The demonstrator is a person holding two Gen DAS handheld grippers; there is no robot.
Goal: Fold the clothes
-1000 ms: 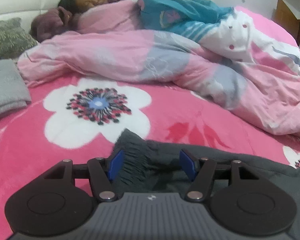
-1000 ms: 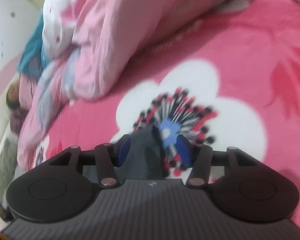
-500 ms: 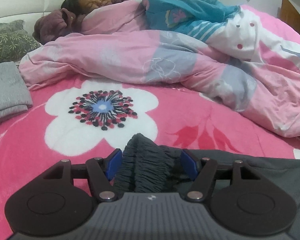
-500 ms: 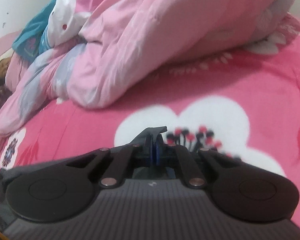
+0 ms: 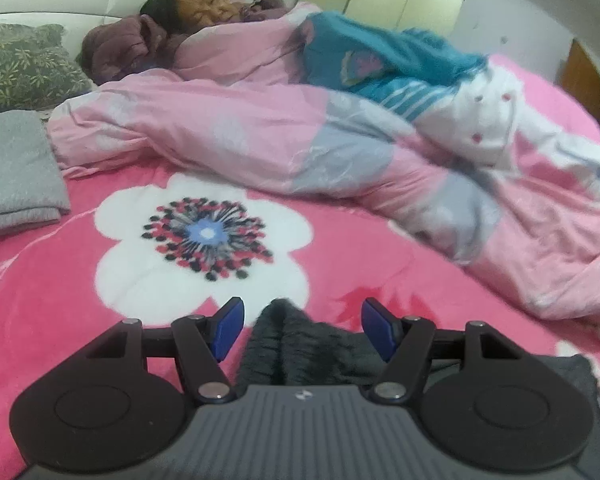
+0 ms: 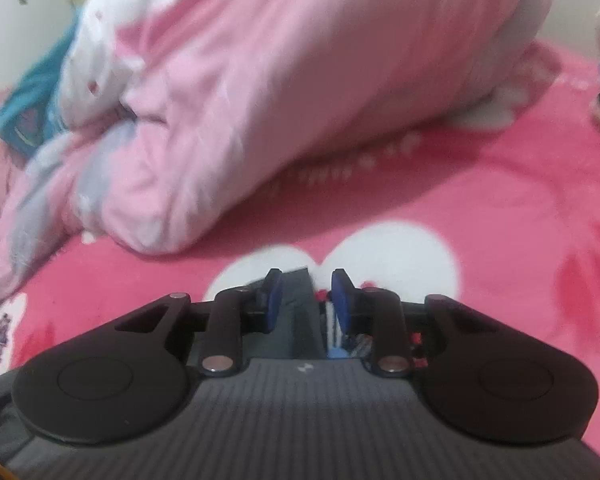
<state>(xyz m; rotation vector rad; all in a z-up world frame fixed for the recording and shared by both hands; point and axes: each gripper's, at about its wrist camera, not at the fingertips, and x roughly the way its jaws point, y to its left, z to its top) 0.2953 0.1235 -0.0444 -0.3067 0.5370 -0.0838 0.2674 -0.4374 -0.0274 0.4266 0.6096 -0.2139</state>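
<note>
**Risk: dark garment slipping free w/ neither gripper pinching it**

Left gripper [image 5: 302, 330] is standing spread, its blue pads [image 5: 229, 328] well apart, w/ the ribbed waistband of the dark grey garment [image 5: 288, 344] bunching up between them but not pressed. Rest of the garment is trailing off to that gripper's right, lying on the pink flowered bed cover [image 5: 40, 300].

Right gripper [image 6: 306, 300] is opening; a narrow fold of the same grey cloth [image 6: 298, 312] is sitting between its pads, nearer the left pad. Frame is blurred, so can't tell if either pad is touching it; pads aren't pinching, by the look.

What could go wrong, imo:
- Right side is letting go while the left isn't clamped, so if either hand lifts now the fold is likely dropping and the edges are going out of line.
- Left closing on the thick bunched waistband could be grabbing both layers unevenly, giving a skewed crease.
- The pink quilt [image 5: 260, 128], ahead of both grippers, is covering a person lying under it; a wide sweep fwd could be snagging the quilt or disturbing them.
- A folded grey cloth [image 5: 16, 176] is lying ahead-left of the left gripper, well apart; low risk.
</note>
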